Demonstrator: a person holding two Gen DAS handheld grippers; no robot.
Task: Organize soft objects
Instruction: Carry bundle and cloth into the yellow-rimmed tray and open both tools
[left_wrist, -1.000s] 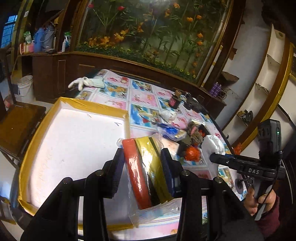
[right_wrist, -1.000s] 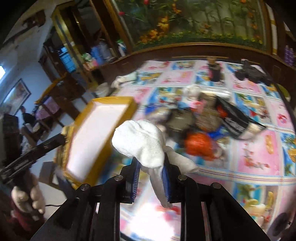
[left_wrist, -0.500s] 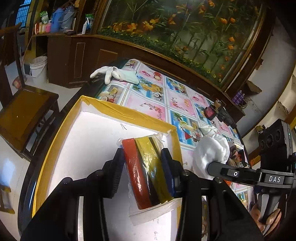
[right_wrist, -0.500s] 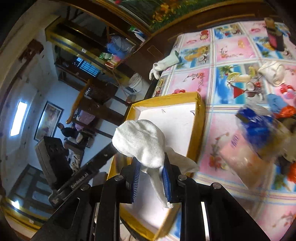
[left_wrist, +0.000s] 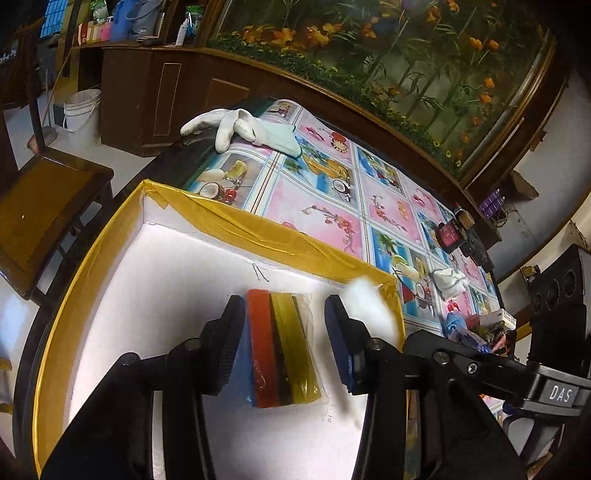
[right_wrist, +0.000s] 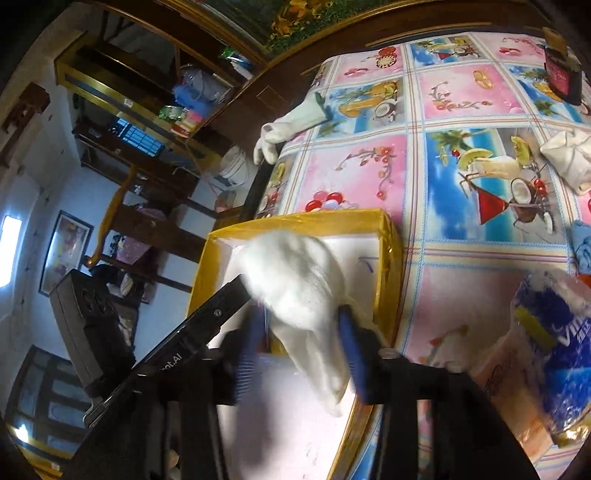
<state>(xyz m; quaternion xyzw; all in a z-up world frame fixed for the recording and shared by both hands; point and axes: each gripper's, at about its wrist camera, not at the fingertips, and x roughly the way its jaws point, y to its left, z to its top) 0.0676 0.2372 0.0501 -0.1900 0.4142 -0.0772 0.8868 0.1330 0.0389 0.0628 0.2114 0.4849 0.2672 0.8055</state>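
Observation:
A white box with yellow taped rim (left_wrist: 258, 240) sits at the table's near left corner, also in the right wrist view (right_wrist: 388, 266). My left gripper (left_wrist: 284, 343) is open over the box floor; a bagged pack of red, yellow and blue sponges (left_wrist: 277, 350) lies between its spread fingers, touching the left one. My right gripper (right_wrist: 299, 339) has opened its jaws wider; the white cloth (right_wrist: 303, 288) still sits between them above the box, blurred. It shows as a white blur in the left wrist view (left_wrist: 369, 306).
A white glove (left_wrist: 240, 125) lies at the table's far left corner. A rolled white cloth (right_wrist: 569, 158), a dark jar (left_wrist: 450, 232) and a blue-labelled bag (right_wrist: 554, 339) sit to the right. A wooden chair (left_wrist: 44, 199) stands left of the table.
My left gripper lowered into the box and opened, releasing the sponge pack onto the box floor. My right gripper moved over the box and its jaws spread around the white cloth.

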